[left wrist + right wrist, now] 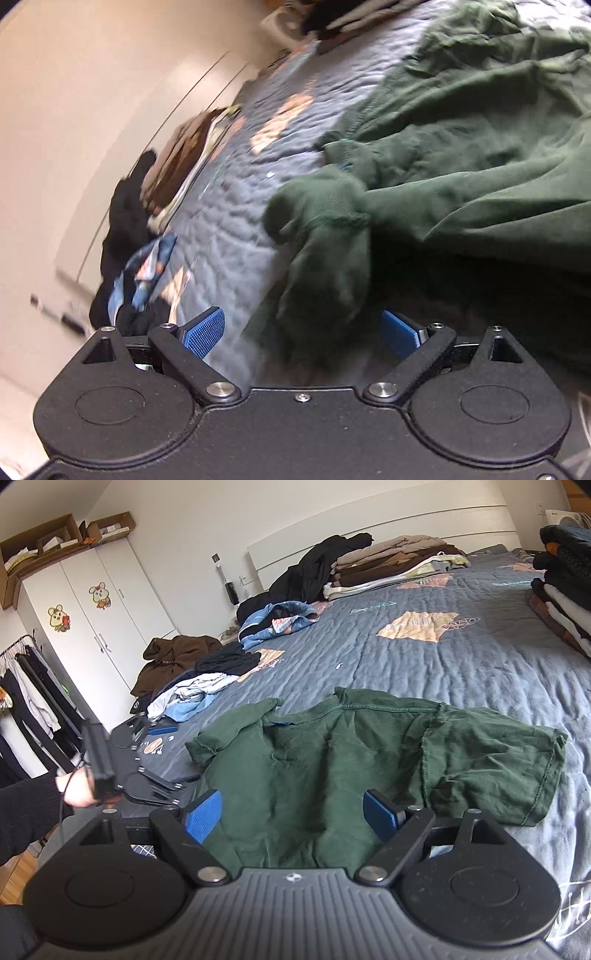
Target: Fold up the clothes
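right now a green shirt (332, 760) lies spread and rumpled on the near part of a bed (461, 657) under a blue-grey quilt, one short sleeve flopped out toward the right of the right wrist view and the other bunched at the left. the right gripper (293, 812) hangs over the shirt's near hem with its jaws spread wide, blue pads apart, cloth showing below the gap and not pinched. the left gripper (303, 330) sits at the shirt's left side, jaws also spread wide; its view is blurred, and a bunched sleeve (321, 221) lies just ahead of the pads, with no pad pressing it. in the right wrist view the left gripper shows at the bed's left edge, held by a hand (74, 790) in a dark sleeve. beyond the shirt the quilt lies bare up to a folded stack (399, 561) near the headboard (369, 528), with dark clothes (314, 568) heaped beside it and a blue garment (280, 620) crumpled lower down. more loose clothes trail along the left edge, a second folded pile (565, 590) stands at the right edge, and a white wardrobe (96, 620) stands off to the left.
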A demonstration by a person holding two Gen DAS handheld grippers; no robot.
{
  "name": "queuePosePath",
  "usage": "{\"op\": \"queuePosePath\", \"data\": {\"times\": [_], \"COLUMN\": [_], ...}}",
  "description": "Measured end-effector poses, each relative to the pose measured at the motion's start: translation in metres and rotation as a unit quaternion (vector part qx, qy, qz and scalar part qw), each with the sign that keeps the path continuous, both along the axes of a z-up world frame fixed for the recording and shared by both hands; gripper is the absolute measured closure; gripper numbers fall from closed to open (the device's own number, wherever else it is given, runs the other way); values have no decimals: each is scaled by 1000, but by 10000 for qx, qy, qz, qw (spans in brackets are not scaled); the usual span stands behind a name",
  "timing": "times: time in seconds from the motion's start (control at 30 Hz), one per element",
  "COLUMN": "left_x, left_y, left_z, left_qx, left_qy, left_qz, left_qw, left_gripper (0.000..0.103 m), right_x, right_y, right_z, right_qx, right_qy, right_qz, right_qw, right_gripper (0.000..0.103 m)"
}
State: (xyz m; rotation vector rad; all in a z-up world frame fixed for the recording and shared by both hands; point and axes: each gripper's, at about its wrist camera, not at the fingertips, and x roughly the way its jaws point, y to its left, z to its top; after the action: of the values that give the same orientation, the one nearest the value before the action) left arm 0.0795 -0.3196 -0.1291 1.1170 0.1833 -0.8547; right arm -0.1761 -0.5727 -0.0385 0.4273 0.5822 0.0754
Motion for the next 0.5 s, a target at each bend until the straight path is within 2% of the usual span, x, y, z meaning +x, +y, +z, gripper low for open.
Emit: {"op": "queuePosePath", "data": {"times": [0.1,0.13,0.17,0.2,0.23,0.3,0.37,0.43,0.5], "left_x": [6,10,13,16,19,26,37,49,62], "left_y": [-16,-20,-22,-23,-24,-21,-16,-8,2], "left_z": [-12,-16,-19,-22,-23,-16,1,23,50], "left_qx": [78,155,217,279,332,317,283,237,51], "left_qy": [-102,-112,5,125,272,738,1396,2069,2765], "left_qz": [-72,-76,-115,-141,-99,-21,136,273,425], "left_qw": [9999,9998,9997,9994,9990,9968,9897,9777,9601], "left_gripper": [12,17,27,57,71,76,79,81,83], "right_x": [4,5,6,7,7,8,7,7,7], "right_y": [3,3,3,3,3,2,0,-1,-1], "right_z": [-2,-3,-4,-5,-5,-7,-8,-8,-8], "right_qx": [-33,-36,-36,-36,-43,-79,-68,-45,-35], "right_qy": [37,54,70,88,106,140,153,162,154], "right_qz": [47,55,57,59,61,62,53,25,34], "right_qw": [10000,10000,10000,9999,9999,9999,9998,9999,9999], "right_gripper": [20,20,20,20,20,20,20,20,20]}}
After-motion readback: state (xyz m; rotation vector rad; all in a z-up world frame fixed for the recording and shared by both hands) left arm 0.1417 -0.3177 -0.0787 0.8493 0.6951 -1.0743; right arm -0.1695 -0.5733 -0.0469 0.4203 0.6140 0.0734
